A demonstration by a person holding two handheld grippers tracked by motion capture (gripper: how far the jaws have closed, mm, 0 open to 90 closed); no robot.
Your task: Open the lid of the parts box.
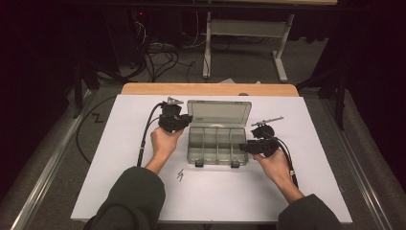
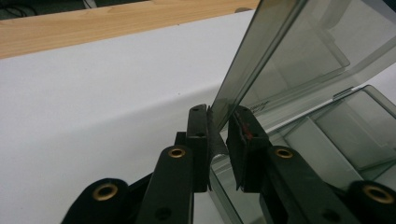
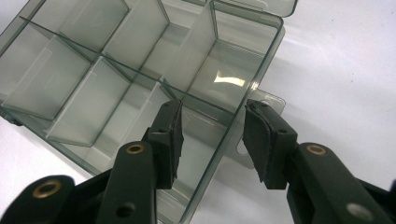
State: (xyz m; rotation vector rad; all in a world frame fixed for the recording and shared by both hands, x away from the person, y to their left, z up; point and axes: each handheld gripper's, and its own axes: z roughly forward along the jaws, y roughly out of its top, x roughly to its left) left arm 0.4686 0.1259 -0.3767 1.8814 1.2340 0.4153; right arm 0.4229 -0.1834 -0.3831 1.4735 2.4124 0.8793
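A clear grey compartment box (image 1: 218, 161) stands open in the middle of the white sheet, its lid (image 1: 219, 112) raised at the back. My left gripper (image 1: 186, 119) is at the lid's left edge. In the left gripper view it (image 2: 219, 135) is shut on the edge of the lid (image 2: 299, 51), above the box base (image 2: 345, 135). My right gripper (image 1: 245, 146) is at the box's right end. In the right gripper view it (image 3: 212, 135) stands open astride the box's end wall (image 3: 261, 51), one jaw inside a compartment, the other over the hang tab (image 3: 273, 100). The compartments look empty.
The white sheet (image 1: 143, 191) covers a wooden table whose bare edge (image 1: 208, 89) shows at the back. A small dark zigzag mark (image 1: 180, 175) lies in front of the box. Two black latches (image 1: 198, 164) sit on the box's front. Cables and table legs lie beyond.
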